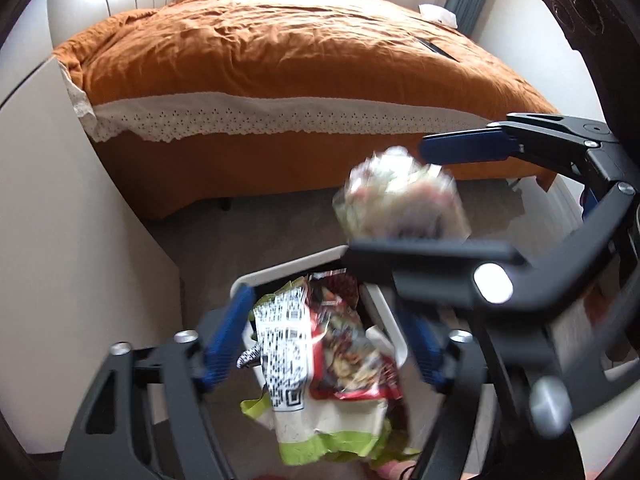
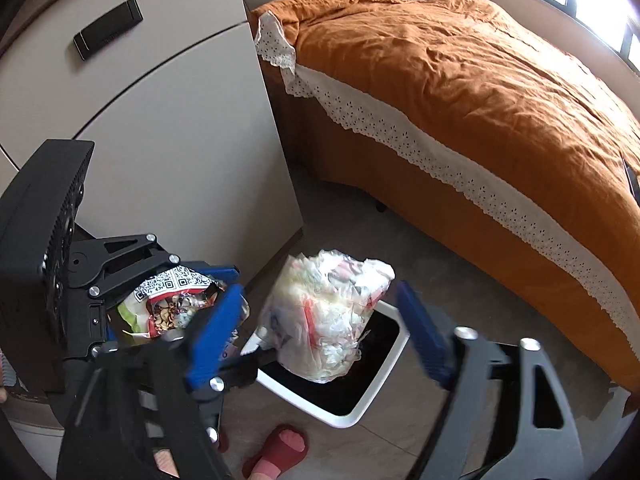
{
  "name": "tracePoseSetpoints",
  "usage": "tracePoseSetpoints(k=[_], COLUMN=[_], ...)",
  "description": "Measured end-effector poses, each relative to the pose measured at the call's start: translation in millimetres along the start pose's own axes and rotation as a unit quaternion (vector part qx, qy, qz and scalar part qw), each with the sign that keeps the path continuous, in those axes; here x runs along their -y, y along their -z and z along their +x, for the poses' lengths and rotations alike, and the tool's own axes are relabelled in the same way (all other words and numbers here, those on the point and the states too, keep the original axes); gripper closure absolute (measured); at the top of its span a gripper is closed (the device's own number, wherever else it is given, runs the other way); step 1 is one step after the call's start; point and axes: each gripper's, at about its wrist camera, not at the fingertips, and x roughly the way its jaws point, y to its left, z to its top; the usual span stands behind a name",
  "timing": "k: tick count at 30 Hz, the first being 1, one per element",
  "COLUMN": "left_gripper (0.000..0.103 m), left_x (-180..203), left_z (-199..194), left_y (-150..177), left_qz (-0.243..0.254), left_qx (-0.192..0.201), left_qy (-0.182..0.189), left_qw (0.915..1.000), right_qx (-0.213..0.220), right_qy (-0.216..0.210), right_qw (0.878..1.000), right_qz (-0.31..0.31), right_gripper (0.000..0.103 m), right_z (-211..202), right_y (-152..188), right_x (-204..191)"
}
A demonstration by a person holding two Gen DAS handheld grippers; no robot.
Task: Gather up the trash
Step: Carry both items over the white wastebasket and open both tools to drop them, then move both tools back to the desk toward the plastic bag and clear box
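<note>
A white trash bin (image 2: 356, 410) with a dark inside stands on the floor by the bed; its rim also shows in the left wrist view (image 1: 280, 270). My left gripper (image 1: 326, 346) is open, with flat snack wrappers (image 1: 320, 360) between its blue fingers above the bin; whether they touch the pads is unclear. The wrappers and the left gripper (image 2: 216, 280) also show in the right wrist view. My right gripper (image 2: 316, 334) is open. A crumpled clear plastic bag (image 2: 330, 316) is in the air between its fingers, over the bin. The bag appears blurred in the left wrist view (image 1: 400, 196).
An orange bed (image 2: 460, 80) with white lace trim fills the right side. A beige cabinet (image 2: 168, 128) stands left of the bin. A foot in a red slipper (image 2: 280, 452) is on the grey floor near the bin.
</note>
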Motion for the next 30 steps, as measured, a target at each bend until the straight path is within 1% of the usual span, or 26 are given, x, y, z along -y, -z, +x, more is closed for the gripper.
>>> tracePoseSetpoints(k=[1, 3, 5, 7, 12, 16, 19, 23, 30], left_gripper=[0.005, 0.005, 0.005, 0.005, 0.005, 0.005, 0.005, 0.005, 0.005], left_x=[0.3, 1.1, 3.3, 2.7, -2.0, -5.4, -7.4, -9.0, -14.8], left_z=[3.7, 9.7, 9.0, 5.4, -11.8, -32.9, -55.0, -98.0, -178.8], left_y=[2.1, 5.7, 7.6, 8.4, 6.7, 0.2, -8.9, -24.6, -49.0], left_qz=[-0.001, 0.003, 0.014, 0.016, 0.010, 0.000, -0.006, -0.010, -0.044], left_qx=[0.003, -0.002, -0.005, -0.007, -0.010, -0.003, 0.007, 0.031, 0.072], left_qy=[-0.005, -0.007, -0.016, -0.016, -0.018, -0.022, -0.027, -0.042, -0.055], left_qw=[1.0000, 1.0000, 0.9998, 0.9997, 0.9997, 0.9998, 0.9996, 0.9986, 0.9949], right_qx=[0.001, -0.009, -0.015, -0.021, -0.014, -0.005, 0.007, 0.032, 0.078], right_qy=[0.006, 0.018, 0.022, 0.023, 0.022, 0.022, 0.024, 0.025, 0.022], right_qw=[1.000, 1.000, 1.000, 0.999, 1.000, 1.000, 1.000, 0.999, 0.997], right_qz=[-0.001, -0.008, -0.007, -0.009, -0.010, -0.006, -0.006, -0.005, -0.009], right_gripper=[0.005, 0.005, 0.005, 0.005, 0.005, 0.005, 0.005, 0.005, 0.005], right_z=[4.0, 13.1, 16.5, 17.3, 3.6, -12.2, -30.5, -65.4, -129.3], right_y=[3.9, 11.7, 15.6, 17.4, 8.7, -5.1, -18.1, -41.0, -79.5], right_x=[-0.1, -1.2, -1.8, -4.0, -13.3, -22.4, -30.7, -42.4, -65.9])
